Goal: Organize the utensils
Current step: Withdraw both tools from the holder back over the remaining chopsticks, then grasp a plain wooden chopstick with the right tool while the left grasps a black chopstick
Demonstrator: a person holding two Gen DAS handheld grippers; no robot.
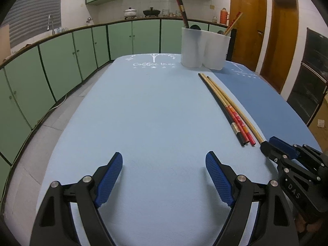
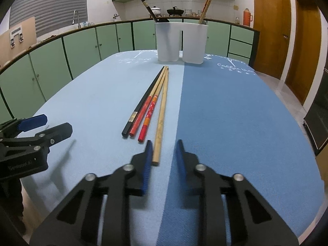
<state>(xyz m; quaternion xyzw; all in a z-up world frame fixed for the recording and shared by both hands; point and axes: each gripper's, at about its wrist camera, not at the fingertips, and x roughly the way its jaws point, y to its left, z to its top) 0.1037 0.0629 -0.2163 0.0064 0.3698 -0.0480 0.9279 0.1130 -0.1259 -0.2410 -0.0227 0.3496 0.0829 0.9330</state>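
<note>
Right gripper (image 2: pixel 164 145), jaws narrowly parted and holding nothing, hovers at the near end of a plain chopstick (image 2: pixel 161 119), which lies just inside its left finger and runs straight ahead toward the holder (image 2: pixel 180 41); three more chopsticks (image 2: pixel 143 112) lie just left. From the left wrist, the left gripper (image 1: pixel 164 164) stands wide and empty, the chopsticks well off to its right, so the right gripper is judged nearer.
</note>
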